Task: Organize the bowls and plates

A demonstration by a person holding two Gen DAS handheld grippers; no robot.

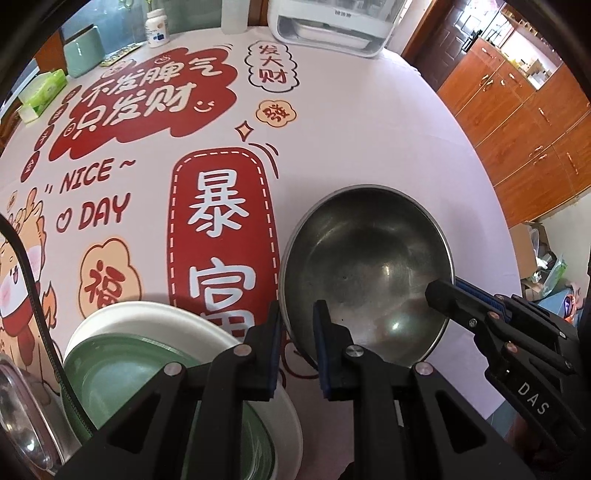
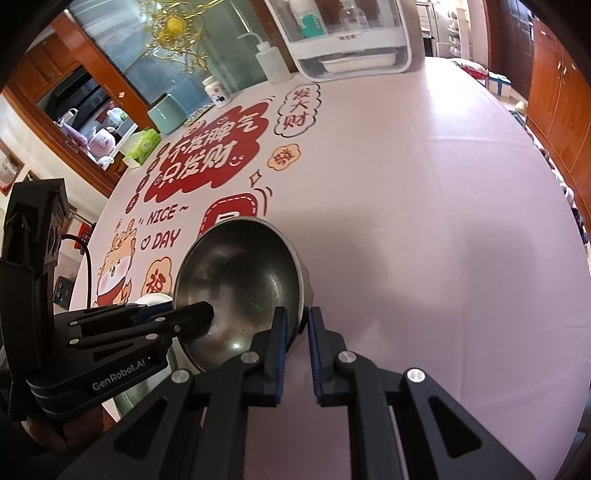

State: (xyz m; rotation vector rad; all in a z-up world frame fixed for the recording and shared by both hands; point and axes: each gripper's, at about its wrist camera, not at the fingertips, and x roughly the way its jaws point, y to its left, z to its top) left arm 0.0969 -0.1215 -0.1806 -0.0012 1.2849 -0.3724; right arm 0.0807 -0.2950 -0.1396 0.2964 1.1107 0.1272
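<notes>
The steel bowl (image 1: 365,273) is gripped from both sides and tilted, over the pink printed cloth of the desk (image 1: 369,129). The left tongs (image 1: 295,314) are clamped on its left rim, one finger inside the bowl and one outside. The right tongs (image 2: 295,317) are clamped on the opposite rim in the same way, one finger within and one without. In the left wrist view the right tongs reach in from the right edge. Just left of the bowl lies a green dish (image 1: 122,365) resting in a white plate (image 1: 147,314), with a shiny metal piece at the lower left corner. At the far side of the desk stand a white appliance (image 1: 328,26), a squeeze bottle (image 2: 271,62), a small white jar (image 1: 156,27) and a green tissue pack (image 1: 42,88).
</notes>
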